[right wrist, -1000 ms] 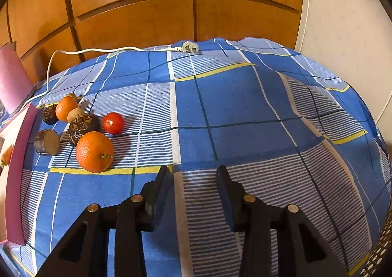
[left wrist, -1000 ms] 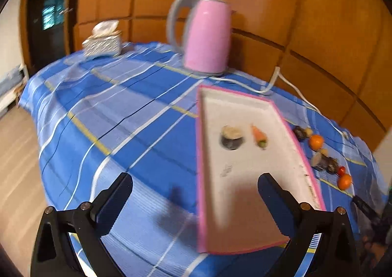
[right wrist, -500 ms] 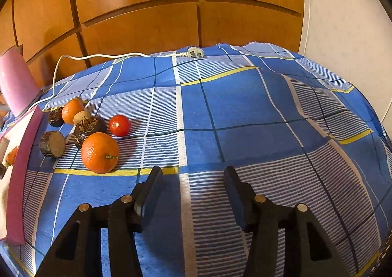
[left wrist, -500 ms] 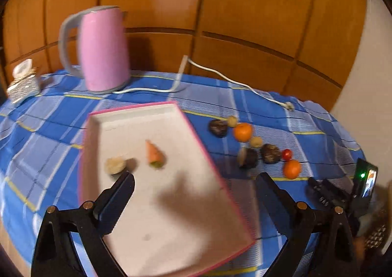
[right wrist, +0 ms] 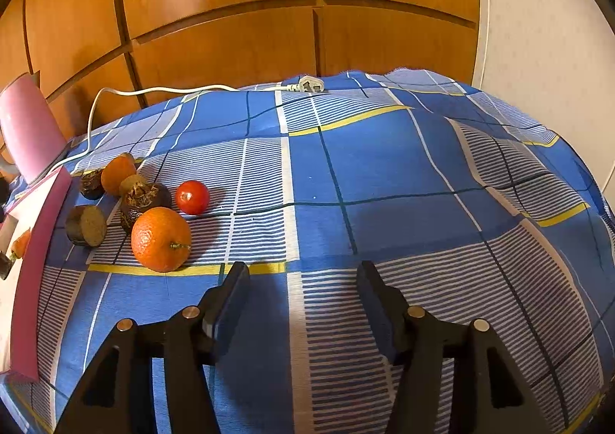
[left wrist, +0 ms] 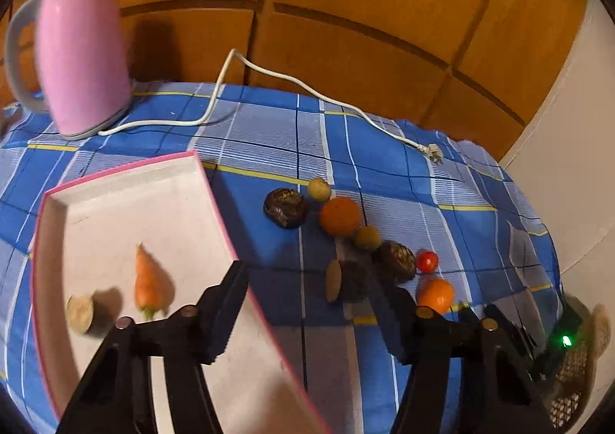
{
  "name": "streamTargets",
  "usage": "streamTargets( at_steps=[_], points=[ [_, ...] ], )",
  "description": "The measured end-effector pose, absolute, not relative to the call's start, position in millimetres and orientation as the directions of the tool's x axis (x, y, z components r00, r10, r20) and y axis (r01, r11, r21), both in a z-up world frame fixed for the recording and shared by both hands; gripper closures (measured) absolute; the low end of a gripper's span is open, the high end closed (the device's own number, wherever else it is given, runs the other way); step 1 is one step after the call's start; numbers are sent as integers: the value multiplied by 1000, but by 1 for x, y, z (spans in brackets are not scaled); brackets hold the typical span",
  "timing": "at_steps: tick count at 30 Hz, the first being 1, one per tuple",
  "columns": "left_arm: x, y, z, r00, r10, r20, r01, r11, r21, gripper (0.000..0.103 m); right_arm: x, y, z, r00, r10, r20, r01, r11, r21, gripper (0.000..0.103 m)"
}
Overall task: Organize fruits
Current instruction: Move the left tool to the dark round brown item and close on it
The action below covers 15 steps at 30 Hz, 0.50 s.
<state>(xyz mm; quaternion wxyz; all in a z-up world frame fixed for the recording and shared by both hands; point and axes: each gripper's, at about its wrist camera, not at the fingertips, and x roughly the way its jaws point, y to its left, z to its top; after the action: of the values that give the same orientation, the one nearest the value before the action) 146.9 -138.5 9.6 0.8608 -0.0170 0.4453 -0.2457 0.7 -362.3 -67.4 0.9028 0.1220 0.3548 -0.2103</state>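
Note:
A pink-rimmed white tray (left wrist: pixel 115 203) holds a small carrot (left wrist: pixel 148 280) and a cut pale-faced piece (left wrist: pixel 80 313). Right of it on the blue checked cloth lie two oranges (left wrist: pixel 340 216) (left wrist: pixel 435 295), a cherry tomato (left wrist: pixel 428 260), two dark wrinkled fruits (left wrist: pixel 285 207), small yellowish ones (left wrist: pixel 319 189) and a cut dark piece (left wrist: pixel 342 280). My left gripper (left wrist: pixel 307 276) hangs over the tray's right rim, its jaws closing with nothing between them. My right gripper (right wrist: pixel 303 269) hovers over bare cloth right of the near orange (right wrist: pixel 160 239) and the tomato (right wrist: pixel 192 197). Its jaws are opening and empty.
A pink kettle (left wrist: pixel 80 65) stands at the back left; its white cord runs to a plug (left wrist: pixel 434 157) lying on the cloth. Wood panelling backs the table. The cloth falls away at the right edge (right wrist: pixel 569 180). A black device with a green light (left wrist: pixel 565 340) sits lower right.
The left gripper has swung right from the tray toward the fruit group, and its jaws have narrowed. The right gripper has stayed in place while its jaws widened.

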Motion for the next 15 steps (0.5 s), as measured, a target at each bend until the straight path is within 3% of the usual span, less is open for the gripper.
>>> streamTargets(
  at_steps=[9, 11, 15],
  points=[
    [191, -163, -5, 469, -398, -789, 384, 896, -223, 49, -2, -364, -68, 673, -284, -683, 466, 880, 94, 43],
    [201, -165, -9, 467, -382, -797, 365, 905, -220, 49, -6, -368, -67, 683, -279, -676, 478, 869, 125, 48],
    [216, -173, -15, 484, -342, -805, 344, 921, -185, 48, -17, -380, -64, 639, -369, -674, 592, 796, 126, 50]
  ],
)
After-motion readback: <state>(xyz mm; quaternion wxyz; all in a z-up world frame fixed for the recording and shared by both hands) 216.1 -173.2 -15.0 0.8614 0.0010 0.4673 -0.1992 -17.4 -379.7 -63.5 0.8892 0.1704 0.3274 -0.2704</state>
